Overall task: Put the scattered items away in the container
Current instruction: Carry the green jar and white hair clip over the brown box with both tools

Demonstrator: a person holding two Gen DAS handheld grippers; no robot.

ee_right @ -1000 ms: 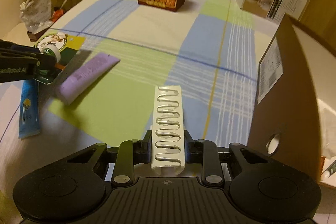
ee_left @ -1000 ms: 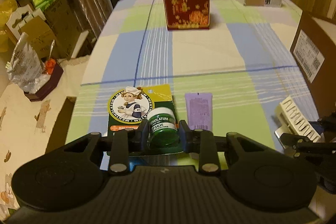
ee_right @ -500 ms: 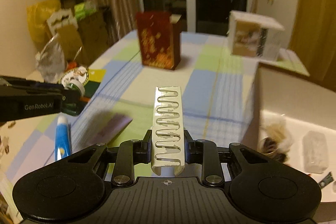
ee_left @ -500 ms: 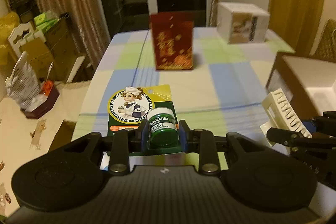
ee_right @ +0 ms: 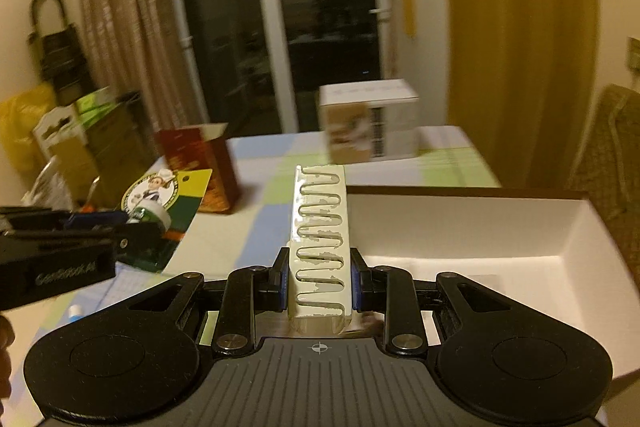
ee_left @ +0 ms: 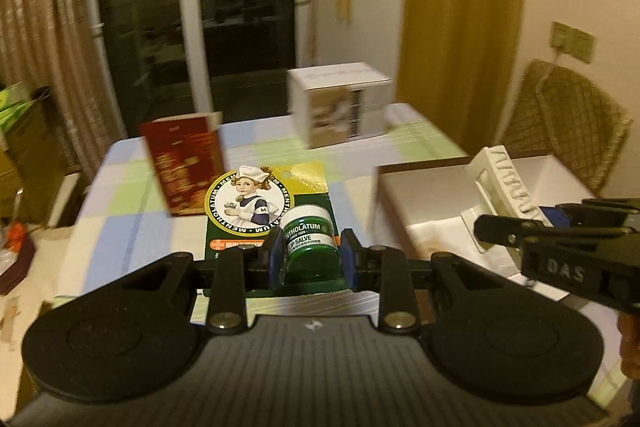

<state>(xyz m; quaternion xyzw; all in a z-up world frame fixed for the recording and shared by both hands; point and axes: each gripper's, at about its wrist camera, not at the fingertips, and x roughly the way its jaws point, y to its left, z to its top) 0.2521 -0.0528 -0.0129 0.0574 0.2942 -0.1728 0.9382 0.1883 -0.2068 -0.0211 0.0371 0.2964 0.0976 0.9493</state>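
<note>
We have lifted both loads off the table (ee_left: 120, 211): left gripper (ee_left: 310, 255) clamps the lip salve pack (ee_left: 280, 211), right gripper (ee_right: 320, 283) the white strip (ee_right: 320, 227) (hold level); lower gently into the box (ee_right: 520, 227).

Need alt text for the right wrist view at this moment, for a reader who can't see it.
The right gripper is shut on a white strip pack, held at the near left corner of an open white-lined box. At left, the left gripper holds a carded lip salve above the checked tablecloth. Behind stand a red box and a white carton.
</note>
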